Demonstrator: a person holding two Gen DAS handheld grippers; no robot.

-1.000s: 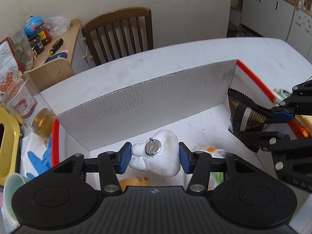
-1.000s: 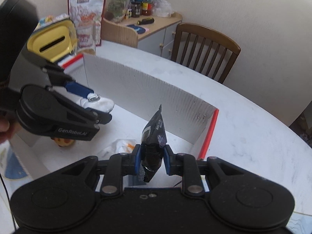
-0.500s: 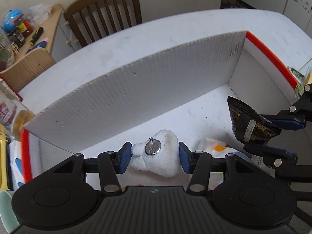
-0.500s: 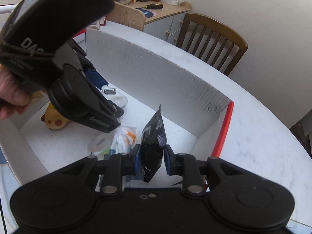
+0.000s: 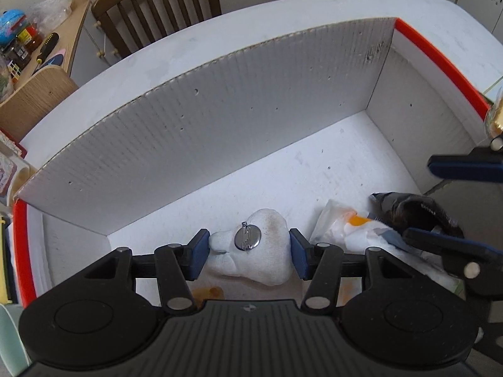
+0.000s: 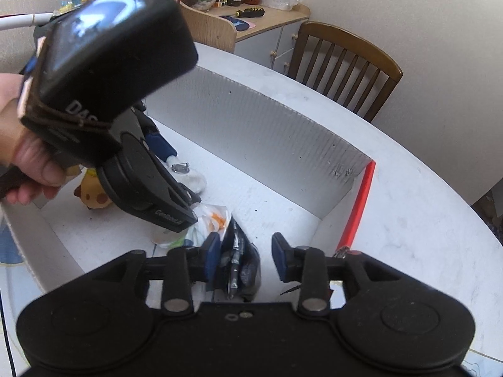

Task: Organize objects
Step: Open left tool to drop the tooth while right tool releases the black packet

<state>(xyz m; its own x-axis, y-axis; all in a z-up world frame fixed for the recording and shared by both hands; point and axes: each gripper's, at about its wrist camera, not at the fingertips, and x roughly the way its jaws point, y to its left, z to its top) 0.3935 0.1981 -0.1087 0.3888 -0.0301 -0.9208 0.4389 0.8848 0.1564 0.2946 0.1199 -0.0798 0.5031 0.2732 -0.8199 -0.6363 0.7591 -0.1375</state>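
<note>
A white plush toy [image 5: 251, 251] with a round metal pin [image 5: 247, 239] on top sits low inside a white cardboard box [image 5: 220, 119] on a white surface [image 5: 132, 72]. Its long axis runs across the left tool [image 5: 248, 253], narrow end toward the left pad. Both blue pads lie against its sides, pinching it, and the jaws are easing apart.

Just right of the toy lies a crumpled white and orange plastic wrapper [image 5: 349, 226]. Beside that, a black snack packet [image 6: 242, 267] lies in the box, its long axis running away from the camera. It sits between the pads of the right tool [image 6: 245, 259], against the left pad and clear of the right one; these jaws are spreading.

A hand [image 6: 28, 157] holds the left tool. Behind it, a yellow and brown plush [image 6: 92, 193] rests by the box's near left wall. A wooden chair [image 6: 342, 62] stands beyond the surface.
</note>
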